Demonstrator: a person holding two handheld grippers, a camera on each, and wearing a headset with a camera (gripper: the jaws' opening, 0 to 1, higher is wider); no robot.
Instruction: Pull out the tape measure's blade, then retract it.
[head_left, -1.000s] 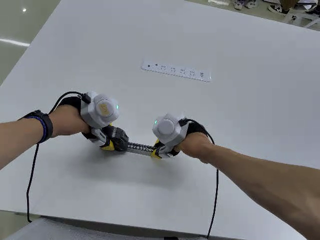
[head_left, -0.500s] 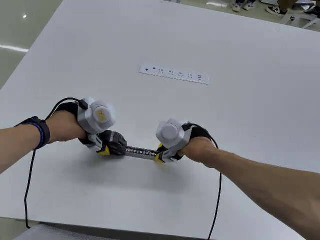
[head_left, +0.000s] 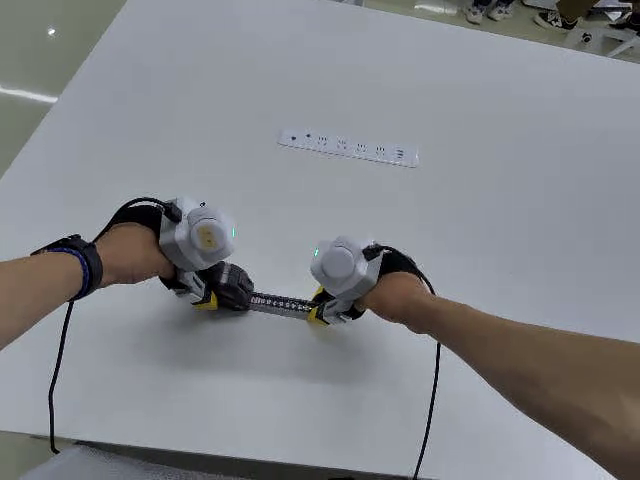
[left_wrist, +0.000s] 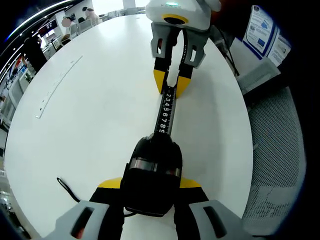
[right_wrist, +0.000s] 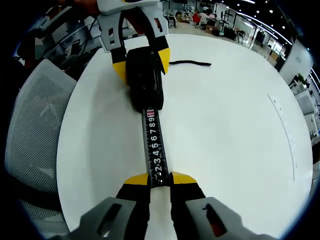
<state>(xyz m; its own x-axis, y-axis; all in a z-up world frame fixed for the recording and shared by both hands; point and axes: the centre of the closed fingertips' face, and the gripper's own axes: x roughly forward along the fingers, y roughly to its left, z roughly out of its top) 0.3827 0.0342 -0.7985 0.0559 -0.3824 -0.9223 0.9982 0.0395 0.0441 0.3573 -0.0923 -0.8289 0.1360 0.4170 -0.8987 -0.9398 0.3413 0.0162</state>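
A black tape measure case lies low over the white table, with my left gripper shut on it. The same case sits between the left gripper's yellow-tipped fingers. A short length of numbered blade runs from the case to my right gripper, which is shut on the blade's end. In the right gripper view the blade shows numbers up to about 9, leading to the case, and the right gripper pinches the tip.
A white power strip lies farther back on the table. Black cables trail from both grippers. A mesh office chair stands beside the table's near edge, and people and desks fill the room beyond.
The grippers are slightly farther apart than a second ago, so a little more blade is out. Since half a second ago the span has hardly changed.
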